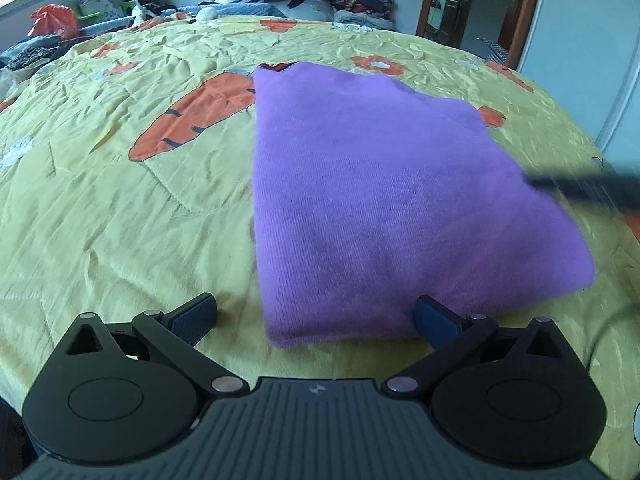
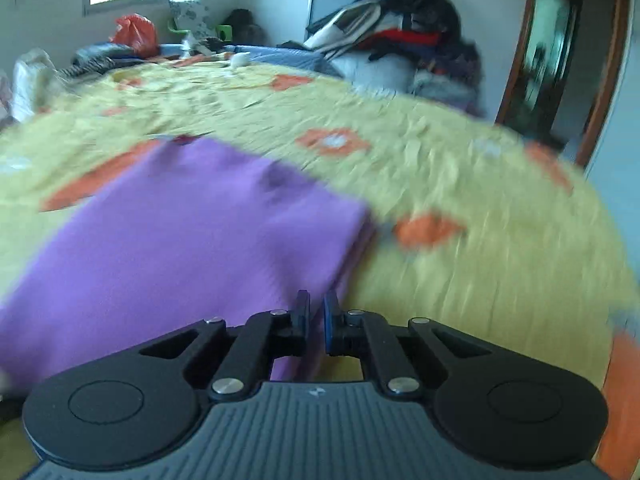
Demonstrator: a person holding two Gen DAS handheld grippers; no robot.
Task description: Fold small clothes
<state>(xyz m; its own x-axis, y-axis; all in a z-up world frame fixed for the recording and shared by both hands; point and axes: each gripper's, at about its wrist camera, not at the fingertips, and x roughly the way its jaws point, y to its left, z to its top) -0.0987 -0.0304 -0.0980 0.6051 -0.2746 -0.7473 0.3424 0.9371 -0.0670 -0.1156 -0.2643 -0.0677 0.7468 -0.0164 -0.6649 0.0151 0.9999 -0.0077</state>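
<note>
A purple knit garment lies folded into a rectangle on the yellow bedspread. My left gripper is open, its fingers either side of the garment's near left corner, low over the bed. In the right wrist view the garment lies to the left. My right gripper is shut with only a thin gap, at the garment's near right edge; the frame is blurred and no cloth shows between the pads. A dark blurred streak at the garment's right edge looks like the right gripper.
The bedspread has orange carrot and flower prints. A heap of clothes is piled at the far side. A red bag and a pillow lie under the window. A wooden door frame stands at right.
</note>
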